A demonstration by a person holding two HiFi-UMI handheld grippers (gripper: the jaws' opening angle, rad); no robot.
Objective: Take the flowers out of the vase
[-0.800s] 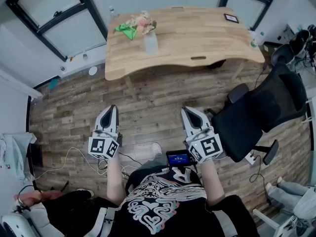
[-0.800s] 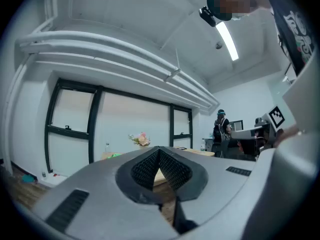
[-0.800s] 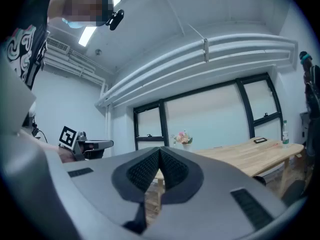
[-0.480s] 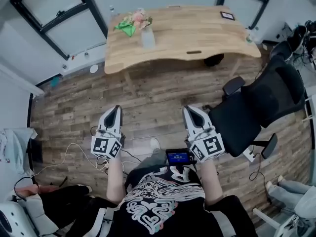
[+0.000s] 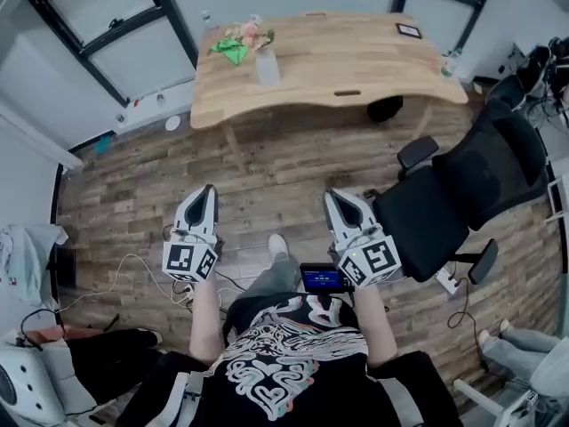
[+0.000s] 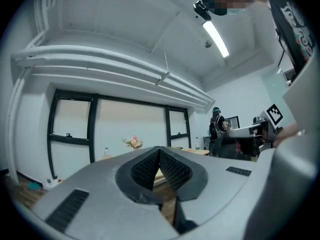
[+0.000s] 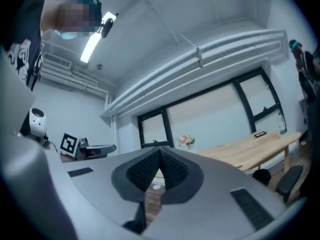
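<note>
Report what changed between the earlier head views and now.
The person's shoe has stepped forward, toward the table. Nothing was grasped or released. The left tool and right tool stay shut and empty; the flowers remain in the vase.

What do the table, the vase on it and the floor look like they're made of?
Table: pale wood or wood veneer, matte, going by its even tan colour and faint streaks.
Vase: probably clear glass or plastic, as it looks see-through; too small to be sure.
Floor: planks in mixed browns, either real wood or laminate.
</note>
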